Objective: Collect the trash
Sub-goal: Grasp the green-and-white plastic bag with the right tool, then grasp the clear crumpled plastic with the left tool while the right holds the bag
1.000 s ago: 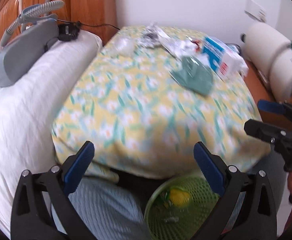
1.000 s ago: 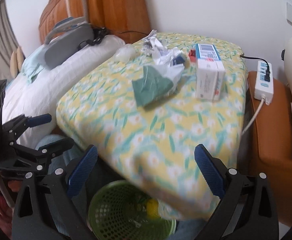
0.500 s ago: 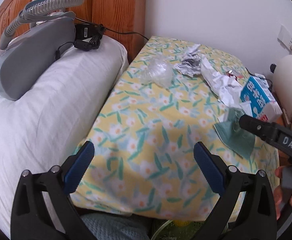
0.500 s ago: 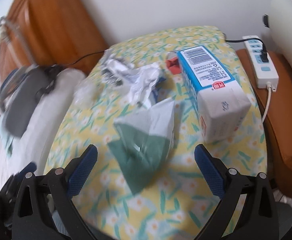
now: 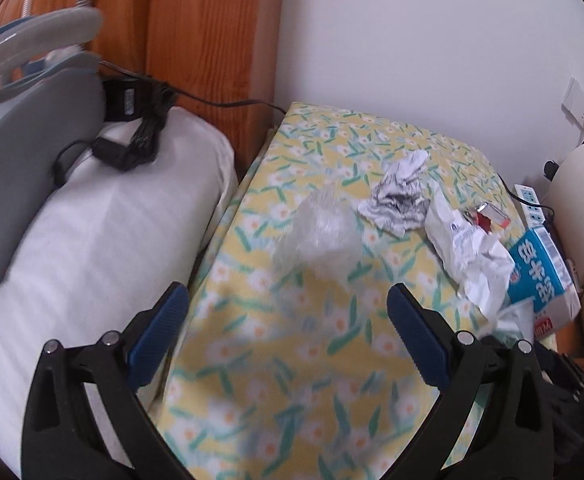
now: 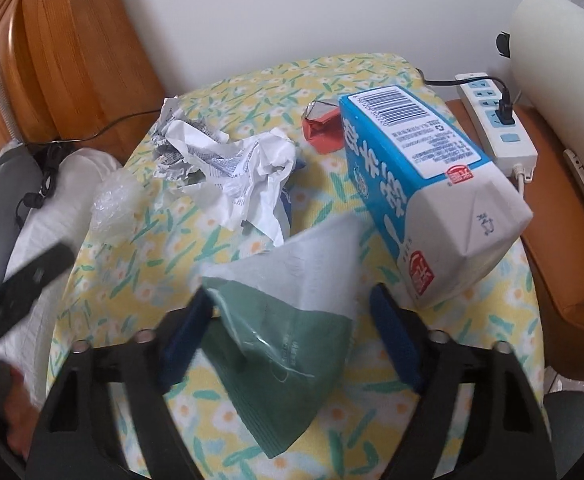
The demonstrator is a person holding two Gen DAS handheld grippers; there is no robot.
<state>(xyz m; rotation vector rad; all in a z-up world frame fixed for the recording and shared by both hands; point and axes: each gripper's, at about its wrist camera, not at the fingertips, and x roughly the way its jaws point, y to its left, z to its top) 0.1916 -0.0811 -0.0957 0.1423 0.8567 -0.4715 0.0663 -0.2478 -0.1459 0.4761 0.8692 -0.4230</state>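
Two grippers over trash on floral cushion

Both grippers spread wide, nothing held. Right gripper (image 6: 288,332) straddles the green-and-white packet (image 6: 288,320), which lies flat on the yellow floral cushion (image 6: 220,240); left pad touches or sits just beside the packet's edge, right pad is apart from it, can't tell if there is real contact. Just right of the packet, touching or nearly touching it, the blue-and-white milk carton (image 6: 423,184) lies on its side, barcode end facing the wall. Behind the packet: crumpled white paper (image 6: 248,180), printed crumpled wrapper (image 6: 180,136) further back left, small red wrapper (image 6: 321,128) beside the carton's far end, clear plastic wad (image 6: 112,200) near the cushion's left edge.

Left gripper (image 5: 288,328) hovers above the cushion, jaws wide, the clear plastic wad (image 5: 319,232) just ahead between the pads, not touched. Same crumpled paper (image 5: 471,256) and carton (image 5: 539,276) to its right.

White pillow (image 5: 92,248) left of the cushion, grey device (image 5: 24,152) on it. White power strip (image 6: 495,116) on the orange-brown surface at right.
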